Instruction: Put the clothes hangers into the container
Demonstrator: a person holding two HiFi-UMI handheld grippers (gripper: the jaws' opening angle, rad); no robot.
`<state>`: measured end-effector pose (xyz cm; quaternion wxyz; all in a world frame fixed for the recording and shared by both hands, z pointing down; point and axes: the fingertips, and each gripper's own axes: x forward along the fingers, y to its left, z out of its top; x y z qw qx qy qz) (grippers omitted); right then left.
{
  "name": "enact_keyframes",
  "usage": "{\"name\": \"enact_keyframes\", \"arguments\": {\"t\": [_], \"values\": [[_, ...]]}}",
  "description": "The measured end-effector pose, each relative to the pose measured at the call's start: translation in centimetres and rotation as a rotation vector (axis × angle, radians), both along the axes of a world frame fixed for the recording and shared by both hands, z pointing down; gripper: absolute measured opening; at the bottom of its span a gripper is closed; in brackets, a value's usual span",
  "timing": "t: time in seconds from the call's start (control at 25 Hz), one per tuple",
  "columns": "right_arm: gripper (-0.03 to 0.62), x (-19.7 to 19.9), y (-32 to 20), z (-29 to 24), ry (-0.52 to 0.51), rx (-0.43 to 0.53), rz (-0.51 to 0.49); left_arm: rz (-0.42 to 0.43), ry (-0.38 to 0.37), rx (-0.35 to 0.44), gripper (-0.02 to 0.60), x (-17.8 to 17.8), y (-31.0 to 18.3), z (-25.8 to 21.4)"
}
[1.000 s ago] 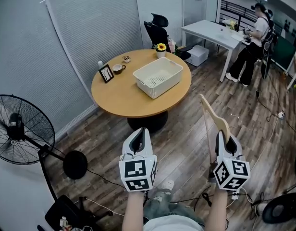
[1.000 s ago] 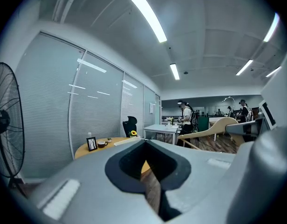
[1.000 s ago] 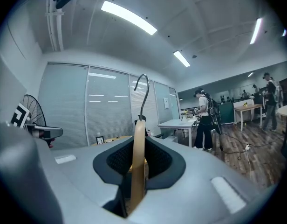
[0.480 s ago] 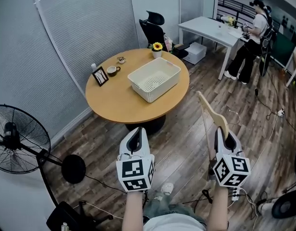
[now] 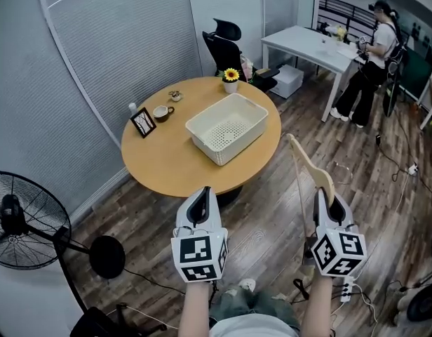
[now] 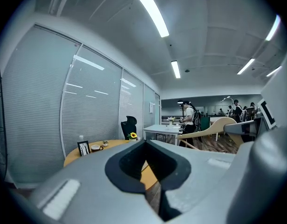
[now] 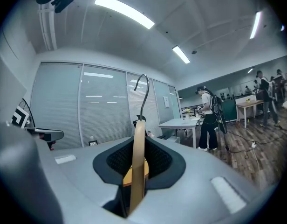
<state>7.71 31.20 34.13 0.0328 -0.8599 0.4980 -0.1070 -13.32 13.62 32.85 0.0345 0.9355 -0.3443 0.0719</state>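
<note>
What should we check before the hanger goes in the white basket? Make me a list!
1. Right gripper jaws clamped on the wooden hanger: ok.
2. Left gripper empty, jaws together: ok.
3. White basket on the round table, open top, nothing inside: ok.
4. Hanger above the basket: not ok, it is short of the table.
5. Cup and photo frame stand apart from the basket: ok.

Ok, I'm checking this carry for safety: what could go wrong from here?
The hanger juts well ahead of the right gripper, so it could twist or slip in the grip. Cables lie on the floor by the person's feet: a trip risk. The flower pot stands close to the basket; the hanger could knock it.
</note>
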Motion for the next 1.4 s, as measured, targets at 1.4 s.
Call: {"name": "enact_keyframes", "arguments": {"t": [1.4], "values": [[0.083, 14.0, -22.3, -1.1, -0.001, 0.004, -0.327, -0.291, -0.022, -0.020, 0.000, 9.7, -16.2, 0.4]]}}
